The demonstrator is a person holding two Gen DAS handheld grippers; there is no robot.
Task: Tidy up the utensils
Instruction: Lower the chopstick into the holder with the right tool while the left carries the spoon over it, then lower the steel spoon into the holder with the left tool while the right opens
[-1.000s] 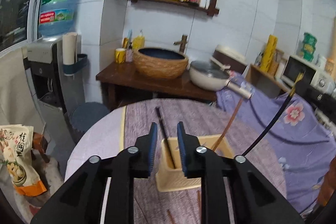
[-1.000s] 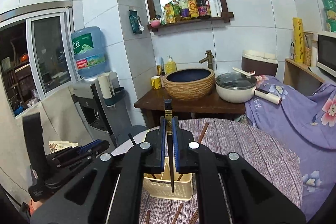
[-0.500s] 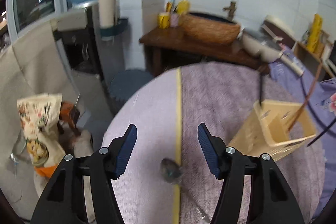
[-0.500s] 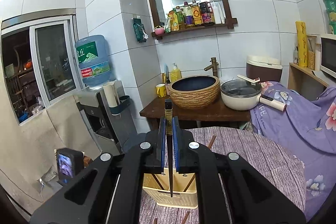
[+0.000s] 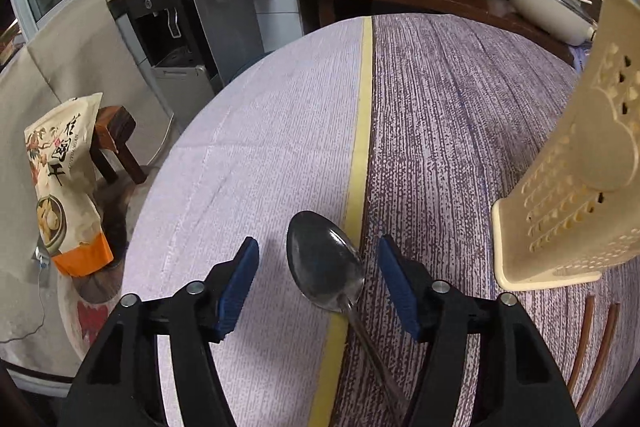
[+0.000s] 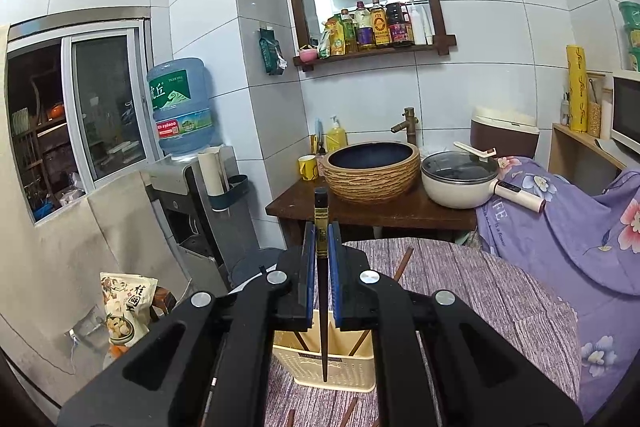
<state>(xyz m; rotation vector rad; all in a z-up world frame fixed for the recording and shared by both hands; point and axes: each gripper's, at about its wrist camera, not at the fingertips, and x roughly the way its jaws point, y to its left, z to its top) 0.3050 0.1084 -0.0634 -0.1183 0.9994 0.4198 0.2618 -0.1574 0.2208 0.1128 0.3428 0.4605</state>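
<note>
Left hand-held gripper (image 5: 318,283), jaws just spread, straddled the shiny metal spoon (image 5: 326,263); right hand-held gripper (image 6: 321,277) clamped a dark chopstick (image 6: 321,267), holder at 6 o'clock.

White tiled walls (image 6: 480,107), sliding window (image 6: 80,107), wooden washstand (image 6: 380,211)

Spoon (image 5: 326,263), holder (image 5: 568,195) on table (image 5: 260,147)

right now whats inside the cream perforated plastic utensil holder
In the right wrist view, the cream perforated plastic utensil holder shows brown wooden chopsticks leaning inside. The right gripper and its dark chopstick cover most of the opening, so the rest cannot be seen.
</note>
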